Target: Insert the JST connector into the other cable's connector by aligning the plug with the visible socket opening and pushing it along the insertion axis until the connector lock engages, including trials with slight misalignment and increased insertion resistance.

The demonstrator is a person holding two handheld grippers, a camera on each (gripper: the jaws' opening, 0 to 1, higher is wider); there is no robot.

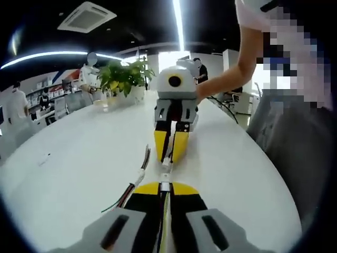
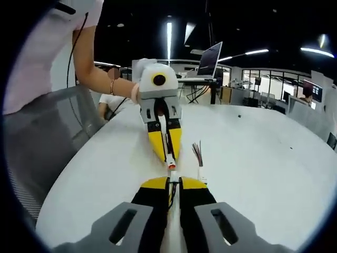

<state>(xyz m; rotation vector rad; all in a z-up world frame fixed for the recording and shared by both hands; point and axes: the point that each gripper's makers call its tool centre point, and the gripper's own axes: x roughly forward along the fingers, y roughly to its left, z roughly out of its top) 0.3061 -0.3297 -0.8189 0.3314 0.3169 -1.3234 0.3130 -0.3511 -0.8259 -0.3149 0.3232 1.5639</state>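
1. Left hand-held gripper [image 1: 165,185]: yellow-tipped jaws pressed together at the near edge of the left gripper view, pinching a small white JST connector [image 1: 165,169] that sticks out just past the tips.
2. Same left hand-held gripper [image 2: 169,158] seen from the front in the right gripper view, coming in from the far side, tips angled down to the table [image 2: 263,158], a white connector with an orange-red end at its tips.
3. Right hand-held gripper [image 2: 174,184]: jaws closed at the near edge of the right gripper view, clamped on the other cable's connector [image 2: 173,179], a thin dark lead running back between the jaws.
4. Same right hand-held gripper [image 1: 171,153] in the left gripper view, facing the camera, tips lowered toward the white JST connector.
5. Two connectors tip to tip between the opposing jaws, just above the table; whether touching, mated or locked, cannot tell.
6. Loose bundle of coloured wires [image 1: 138,176] lying on the white table [image 1: 79,174] just left of the jaws in the left gripper view.
7. Same wires [image 2: 198,153] just right of the jaws in the right gripper view, ends fanned out toward the far side.
8. Potted green plant [image 1: 122,76] at the far end of the table.
9. Open laptop [image 2: 210,59] on a far stand in the right gripper view.
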